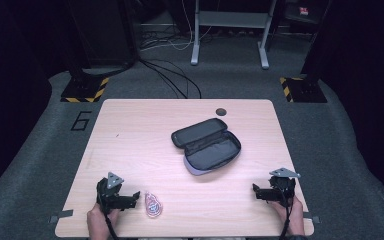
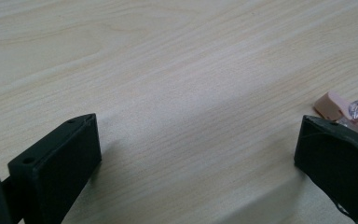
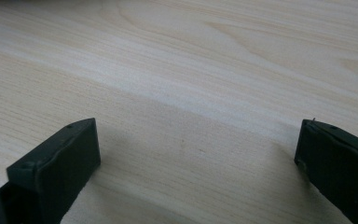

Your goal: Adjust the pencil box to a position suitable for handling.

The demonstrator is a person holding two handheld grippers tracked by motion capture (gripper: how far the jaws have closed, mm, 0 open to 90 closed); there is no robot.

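A dark zip case (image 1: 207, 145) lies unzipped in the middle of the wooden table (image 1: 130, 130), lid folded back, grey lining showing. A small pink and clear plastic item (image 1: 153, 204) rests near the front edge; its pink tip (image 2: 332, 105) peeks past the right jaw in the left gripper view. My left gripper (image 1: 130, 198) sits on the table just left of that item, open, with bare wood between its jaws (image 2: 198, 154). My right gripper (image 1: 260, 192) rests at the front right, open over bare wood (image 3: 198, 149), well apart from the case.
A dark round hole (image 1: 221, 111) is set in the table near its far edge. Beyond the table lie grey carpet, loose cables (image 1: 175, 80), a metal frame's legs (image 1: 230, 35) and hazard-striped stand bases (image 1: 85, 90).
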